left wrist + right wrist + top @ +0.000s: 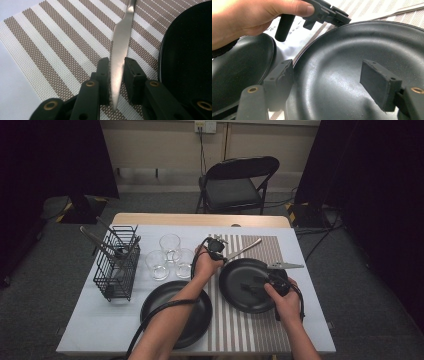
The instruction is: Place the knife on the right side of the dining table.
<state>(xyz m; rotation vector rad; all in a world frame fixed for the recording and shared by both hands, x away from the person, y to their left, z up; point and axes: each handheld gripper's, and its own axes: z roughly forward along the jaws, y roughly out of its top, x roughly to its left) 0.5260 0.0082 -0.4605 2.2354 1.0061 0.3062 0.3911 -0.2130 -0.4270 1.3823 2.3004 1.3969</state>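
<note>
A silver table knife [119, 42] lies along the brown-and-white striped placemat [62, 47], its handle pointing to the far right [247, 247]. My left gripper [116, 67] is shut on the blade, one pad on each edge, and the tip pokes back between the jaws. In the high view this gripper [225, 256] sits just beyond the black plate [240, 297] on the mat. My right gripper [329, 82] hangs open over that plate [352, 50]. Its left pad is near the rim, its right pad is over the middle, and nothing is between them [252, 285].
A second black plate [165, 300] sits left of the mat, under my left forearm. Three clear glasses [170, 242] stand behind it. A black wire basket [117, 270] with utensils is at the far left. A folding chair [237, 182] stands past the table.
</note>
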